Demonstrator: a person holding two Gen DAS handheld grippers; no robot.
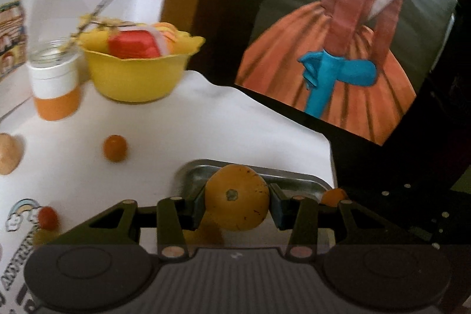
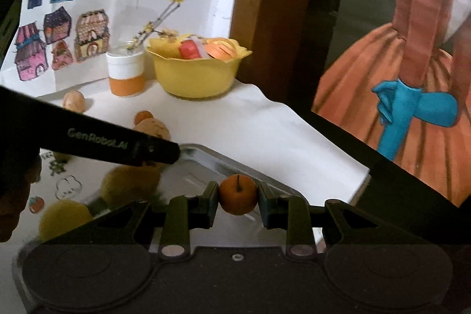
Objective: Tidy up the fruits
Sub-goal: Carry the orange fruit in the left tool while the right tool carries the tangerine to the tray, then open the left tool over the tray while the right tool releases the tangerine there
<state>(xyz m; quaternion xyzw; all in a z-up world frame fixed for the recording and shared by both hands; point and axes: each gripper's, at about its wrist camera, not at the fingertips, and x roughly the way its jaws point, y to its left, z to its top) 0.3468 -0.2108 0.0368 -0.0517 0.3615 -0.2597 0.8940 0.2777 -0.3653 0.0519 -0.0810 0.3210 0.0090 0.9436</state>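
We see our left gripper [image 1: 237,203] squeezing a big yellow-orange fruit [image 1: 237,197], one pad on each side of it. The fruit hangs just over the near end of a shiny metal tray [image 1: 290,181] that sits on the white tabletop [image 1: 164,131].

Our right gripper [image 2: 238,197] is clamped on a small orange fruit [image 2: 238,194] with a little dark stem. It is held over the same metal tray [image 2: 206,164]. The black arm of the left gripper [image 2: 97,141] reaches in from the left side in this view.

More fruit lies loose on the tabletop. There is a small orange one [image 1: 115,148] out in the open, a small red one [image 1: 48,218] near a rainbow sticker, and a tan one [image 1: 8,153] at the left edge.

Farther back stands a yellow bowl [image 1: 138,75] with red and orange things in it. Just beside the bowl is a white and orange jar [image 1: 56,91] with twigs of yellow flowers. Drawings of little houses [image 2: 59,37] hang on the wall behind.
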